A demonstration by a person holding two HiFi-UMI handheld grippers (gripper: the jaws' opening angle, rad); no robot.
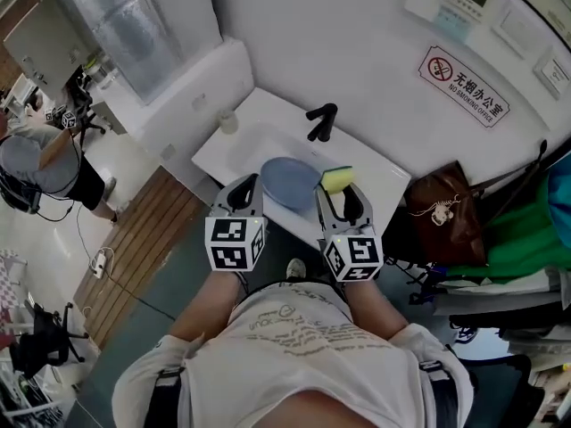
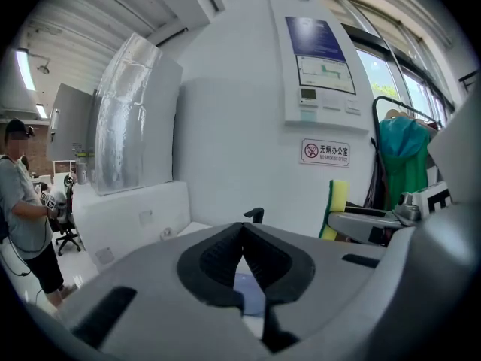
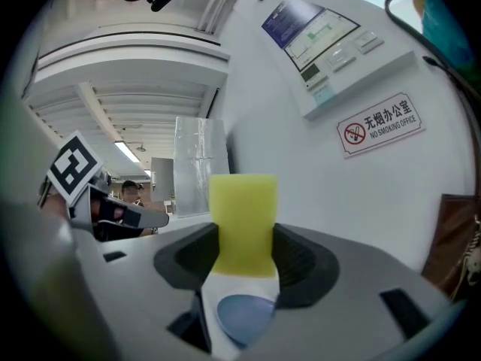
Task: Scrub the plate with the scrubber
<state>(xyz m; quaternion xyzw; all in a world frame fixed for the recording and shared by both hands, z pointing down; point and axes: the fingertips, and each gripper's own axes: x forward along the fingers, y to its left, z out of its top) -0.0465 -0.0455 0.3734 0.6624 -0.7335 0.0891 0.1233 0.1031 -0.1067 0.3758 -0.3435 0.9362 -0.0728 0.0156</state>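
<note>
Overhead, at the far left a person [image 1: 45,168] stands on the floor beside a silver foil-wrapped duct [image 1: 134,16] that runs up the wall. Moving right, the left gripper [image 1: 249,184] points toward a white sink counter [image 1: 227,154]; its own view shows the jaws pressed together with nothing between them. Just ahead and to the right, the round blue plate [image 1: 290,183] lies flat in the basin, between the two grippers' tips and in front of a black faucet [image 1: 323,121]. Next comes the right gripper [image 1: 337,191], whose jaws are clamped on a yellow sponge scrubber [image 1: 337,179]. The scrubber stands upright, its long axis vertical and rising above the jaw tips, with its thin green scouring face turned toward the wall. It sits beside the plate's right edge, and in the right gripper view the plate shows lower down through the gap under the jaws. Farther right, a no-smoking sign [image 1: 464,86] hangs on the wall above a brown bag [image 1: 446,212] and a green garment [image 1: 526,230].
</note>
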